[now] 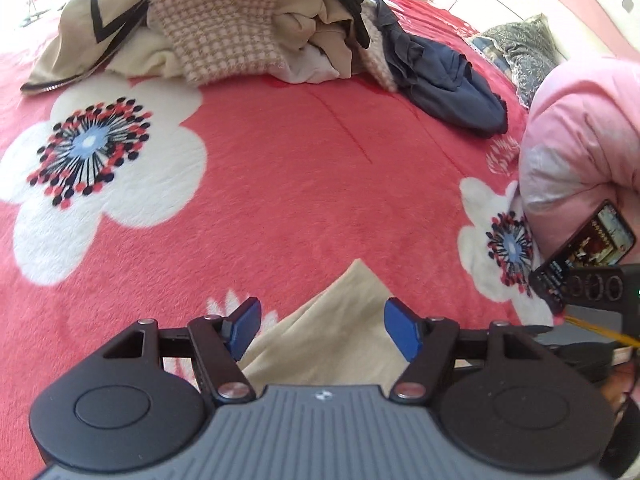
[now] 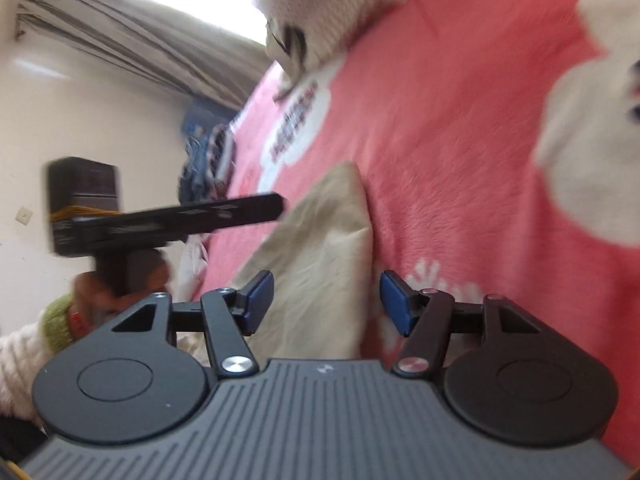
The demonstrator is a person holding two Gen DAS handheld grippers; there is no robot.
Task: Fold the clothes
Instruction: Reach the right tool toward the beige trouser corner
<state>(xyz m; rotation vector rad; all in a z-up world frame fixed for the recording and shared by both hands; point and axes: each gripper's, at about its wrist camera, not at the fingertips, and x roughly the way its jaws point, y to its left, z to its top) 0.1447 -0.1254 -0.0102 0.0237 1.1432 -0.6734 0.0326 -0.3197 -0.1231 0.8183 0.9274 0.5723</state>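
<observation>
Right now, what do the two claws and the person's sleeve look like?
Both claws, left and right, have blue pads on black linkage arms with silver rivets, round black discs at the sides and a grey ribbed body. The sleeve is fluffy white with a green cuff.

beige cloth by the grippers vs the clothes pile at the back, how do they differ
The beige cloth lies low and fairly flat on the red floral blanket; the clothes pile is heaped and rumpled. The beige cloth is one plain piece; the clothes pile mixes checked, cream, black and navy fabrics. The beige cloth sits right in front of the left gripper; the clothes pile lies far behind. Both rest on the blanket.
</observation>
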